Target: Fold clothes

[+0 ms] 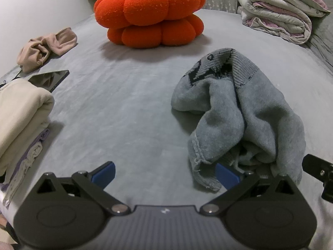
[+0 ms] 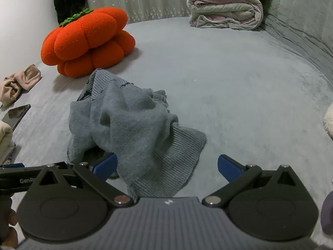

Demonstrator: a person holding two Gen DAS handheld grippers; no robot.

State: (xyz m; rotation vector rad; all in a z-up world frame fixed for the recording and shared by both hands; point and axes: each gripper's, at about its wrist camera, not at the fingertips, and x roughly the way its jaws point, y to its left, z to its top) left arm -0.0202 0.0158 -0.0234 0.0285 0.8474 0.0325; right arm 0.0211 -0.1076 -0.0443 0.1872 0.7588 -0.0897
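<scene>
Both fingers spread wide over the grey bed (image 1: 129, 95), nothing held.

Crumpled grey knitted sweater (image 2: 135, 125) lies heaped at 12 o'clock of my right gripper (image 2: 167, 167), touching its left finger; at 2 o'clock of my left gripper (image 1: 165, 173). Orange pumpkin-shaped plush cushion (image 1: 149, 14) beyond.

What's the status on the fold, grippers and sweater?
Left gripper open, right gripper open. Grey sweater crumpled on bed, unfolded, at both grippers' tips. Nothing blocking.
</scene>
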